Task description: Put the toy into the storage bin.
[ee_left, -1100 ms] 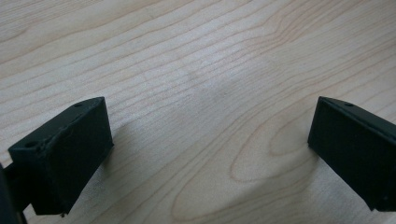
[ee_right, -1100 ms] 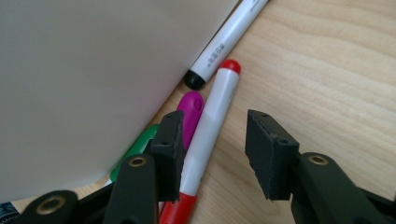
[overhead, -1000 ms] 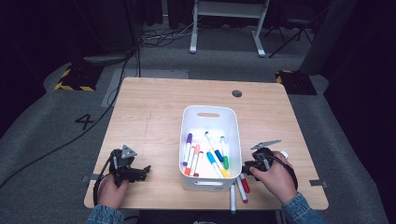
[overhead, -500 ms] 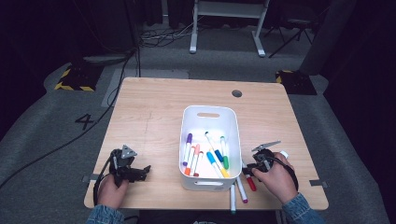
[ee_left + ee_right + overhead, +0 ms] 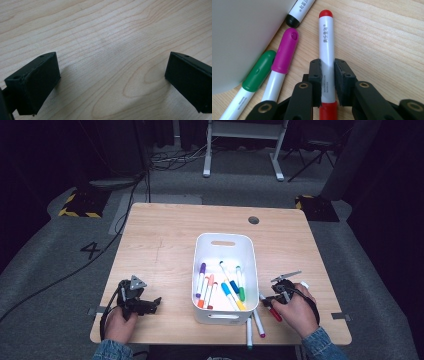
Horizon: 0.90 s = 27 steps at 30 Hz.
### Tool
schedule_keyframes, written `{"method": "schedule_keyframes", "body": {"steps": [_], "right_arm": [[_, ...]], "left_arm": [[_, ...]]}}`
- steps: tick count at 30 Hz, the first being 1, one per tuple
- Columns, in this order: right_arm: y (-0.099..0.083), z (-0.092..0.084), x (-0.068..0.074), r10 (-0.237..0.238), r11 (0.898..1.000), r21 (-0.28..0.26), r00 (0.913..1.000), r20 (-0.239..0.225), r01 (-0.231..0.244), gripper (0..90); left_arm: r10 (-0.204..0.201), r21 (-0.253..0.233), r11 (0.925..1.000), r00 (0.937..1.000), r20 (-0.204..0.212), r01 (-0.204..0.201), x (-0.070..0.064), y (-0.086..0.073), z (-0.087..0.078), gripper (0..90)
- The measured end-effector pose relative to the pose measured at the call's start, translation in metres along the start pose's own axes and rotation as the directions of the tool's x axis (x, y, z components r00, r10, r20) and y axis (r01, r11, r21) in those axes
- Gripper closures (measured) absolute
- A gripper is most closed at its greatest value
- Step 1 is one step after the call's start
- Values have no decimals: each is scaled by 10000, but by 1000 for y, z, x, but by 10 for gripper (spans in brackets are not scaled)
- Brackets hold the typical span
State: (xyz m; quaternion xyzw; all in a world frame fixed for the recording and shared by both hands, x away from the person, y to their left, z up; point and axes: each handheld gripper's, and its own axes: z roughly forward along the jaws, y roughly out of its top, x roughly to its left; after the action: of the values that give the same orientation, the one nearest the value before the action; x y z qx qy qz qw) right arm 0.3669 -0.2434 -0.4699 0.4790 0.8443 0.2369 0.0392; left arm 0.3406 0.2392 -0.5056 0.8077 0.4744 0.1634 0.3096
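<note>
My right gripper (image 5: 327,65) is shut on a red-capped white marker (image 5: 326,50), pads pressing both sides of its barrel; the jaws have just been closing on it. The marker lies on the wooden table, right of the white bin (image 5: 223,237). In the high view the right gripper (image 5: 274,300) sits at the front right with the red marker (image 5: 273,312) under it. My left gripper (image 5: 155,302) rests at the front left. Its jaws (image 5: 112,75) stand open over bare wood with nothing between them.
A purple-capped marker (image 5: 285,51), a green-capped one (image 5: 258,71) and a black-capped one (image 5: 298,12) lie against the bin wall (image 5: 242,32), left of the held marker. Several coloured markers (image 5: 222,287) lie inside the bin. The table's front edge is near both hands.
The right gripper's jaws have closed in on the red marker. Both hands have kept their places.
</note>
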Motion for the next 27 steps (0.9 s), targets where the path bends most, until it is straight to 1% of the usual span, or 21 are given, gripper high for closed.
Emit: {"method": "schedule_keyframes", "body": {"steps": [4,9,17,18,20,27], "right_arm": [[0,0,-1,46,10000,22,9999,-160,-46,771],[1,-4,-1,99,9999,-101,9996,-277,-102,771],[6,-18,-2,342,9981,-503,9984,-459,-365,771],[6,-19,-2,286,9980,-552,9983,-502,-314,771],[7,-23,-2,414,9972,-597,9976,-554,-447,771],[10,-37,-3,438,9939,-976,9963,-739,-509,771]], "left_arm": [[8,-2,10000,10000,-20,-8,0,0,0,0],[17,-9,10000,10000,-30,-17,0,0,0,0],[5,-4,10000,10000,-10,-5,0,0,0,0],[2,1,10000,10000,1,-2,0,0,0,0],[1,4,10000,10000,-5,-1,0,0,0,0],[26,-11,10000,10000,-44,-27,0,0,0,0]]}}
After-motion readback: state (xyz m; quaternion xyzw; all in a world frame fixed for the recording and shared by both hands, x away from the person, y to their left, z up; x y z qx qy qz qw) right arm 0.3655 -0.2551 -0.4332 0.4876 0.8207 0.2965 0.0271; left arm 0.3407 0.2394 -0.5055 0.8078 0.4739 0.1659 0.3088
